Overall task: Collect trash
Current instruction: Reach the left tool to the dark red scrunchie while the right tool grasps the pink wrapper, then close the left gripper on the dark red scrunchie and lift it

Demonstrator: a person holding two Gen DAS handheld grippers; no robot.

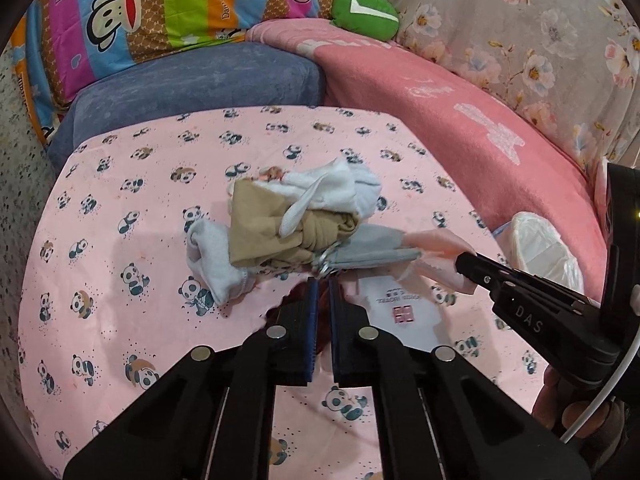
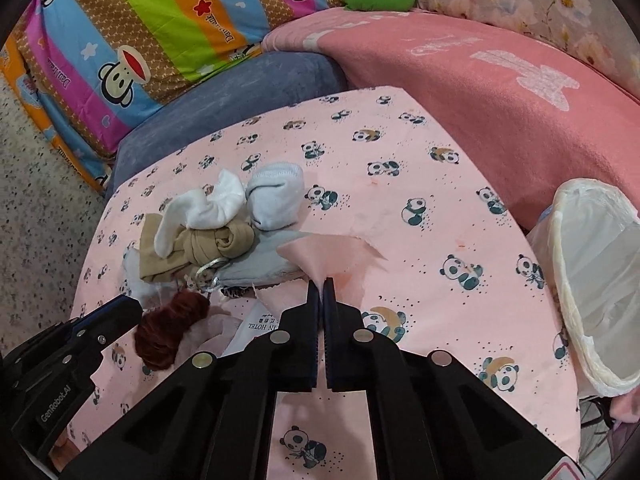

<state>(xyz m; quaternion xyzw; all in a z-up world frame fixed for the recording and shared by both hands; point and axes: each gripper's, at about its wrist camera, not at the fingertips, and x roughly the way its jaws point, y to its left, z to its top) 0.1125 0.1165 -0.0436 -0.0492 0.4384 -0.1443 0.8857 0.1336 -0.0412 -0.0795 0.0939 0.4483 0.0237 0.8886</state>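
Steeply tilted down, the right gripper point(image 2: 322, 282) pinches a pink scrap point(image 2: 328, 258) at twelve o'clock. At its nine o'clock, the left gripper point(image 1: 323, 280), equally tilted, is pressed together beside a dark red bundle point(image 2: 168, 330); whether it grips that is unclear.

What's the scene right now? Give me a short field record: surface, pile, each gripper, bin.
surface: panda-print cloth
pile: white socks, tan cloth, grey cloth, dark red bundle
left gripper: shut, what it holds unclear
right gripper: shut on pink scrap
bin: white-lined basket, at the right of the table

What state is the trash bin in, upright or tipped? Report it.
Tipped: the trash bin leans, its lined mouth facing sideways toward the table.
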